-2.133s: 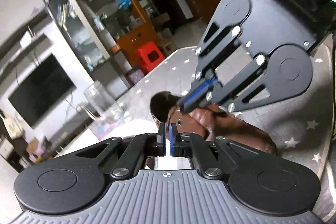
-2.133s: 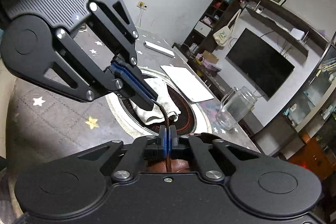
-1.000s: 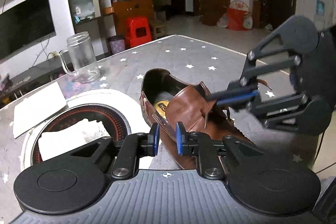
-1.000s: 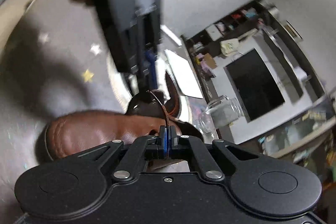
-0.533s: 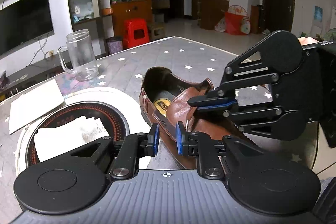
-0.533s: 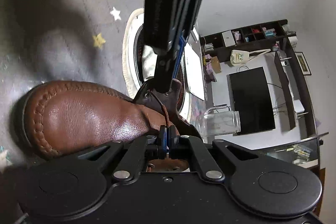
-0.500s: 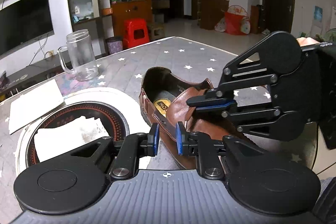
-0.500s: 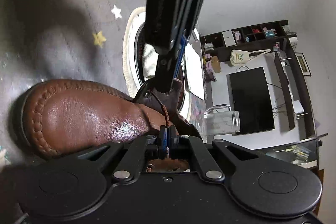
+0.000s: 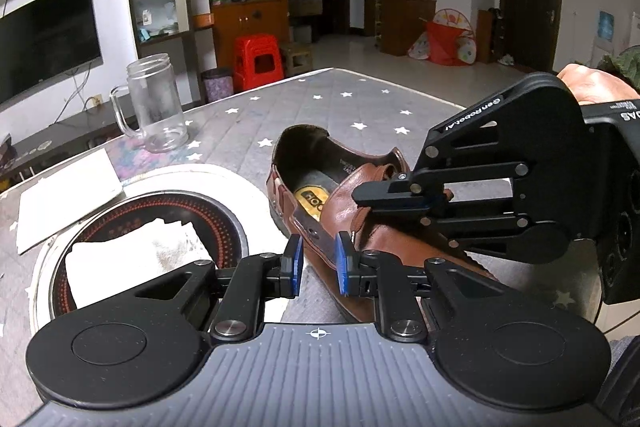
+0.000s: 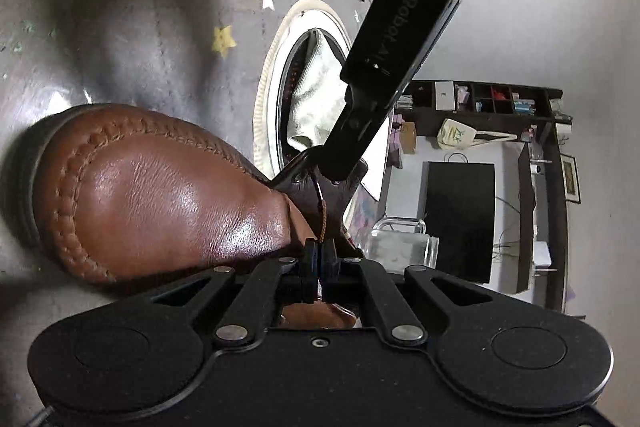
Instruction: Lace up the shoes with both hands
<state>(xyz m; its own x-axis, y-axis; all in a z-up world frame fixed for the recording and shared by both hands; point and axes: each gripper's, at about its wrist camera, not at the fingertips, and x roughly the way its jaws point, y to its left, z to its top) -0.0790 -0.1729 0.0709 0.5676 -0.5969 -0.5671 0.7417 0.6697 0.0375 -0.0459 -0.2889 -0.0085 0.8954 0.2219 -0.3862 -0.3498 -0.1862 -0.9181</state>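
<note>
Barely begun, by the look of it. On the starred worktop (image 9: 320, 95), brown shoe (image 9: 344, 199), heel end away in the left view. Left tongs (image 9: 316, 265) narrowly parted astride the near eyelet flap (image 9: 310, 233), pads not pressing. Right tongs (image 10: 319, 261) clamped on the lace (image 10: 322, 213), its tip at one eyelet. Threading, crossing and tying all left.
</note>
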